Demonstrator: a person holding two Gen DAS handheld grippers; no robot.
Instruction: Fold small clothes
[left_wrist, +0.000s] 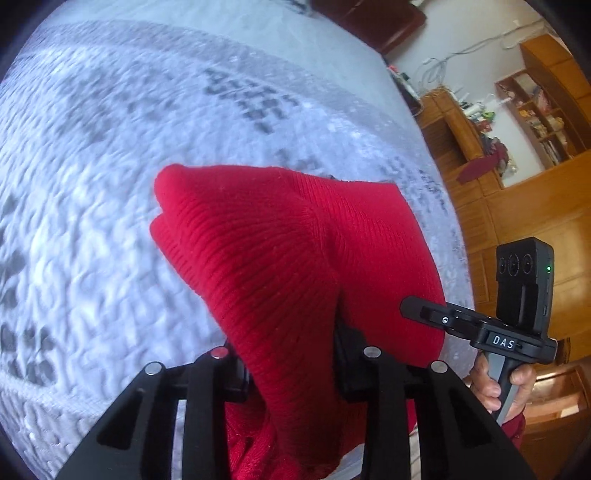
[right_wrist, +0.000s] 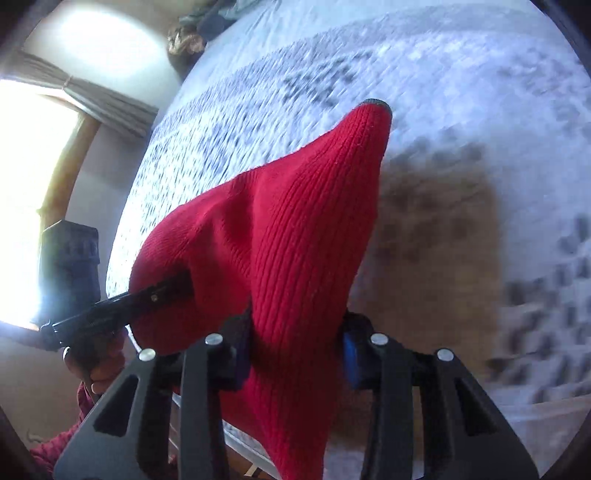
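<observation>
Spreading beneath everything, a bed (left_wrist: 110, 184) in a white quilt with grey pattern. Hanging above it, a red ribbed knit garment (left_wrist: 280, 251), stretched between both tools. Clamped on its near edge, the left claw (left_wrist: 291, 369); pinched on another part, the right claw (right_wrist: 295, 354). Off to one side, wooden shelving (left_wrist: 535, 110).

One red knitted garment (left_wrist: 280, 266) hung between two grippers, the left gripper (left_wrist: 291, 373) and the right gripper (right_wrist: 295, 354), above one grey-patterned quilted bed (left_wrist: 92, 184); one curtained window (right_wrist: 33, 184) showed.
</observation>
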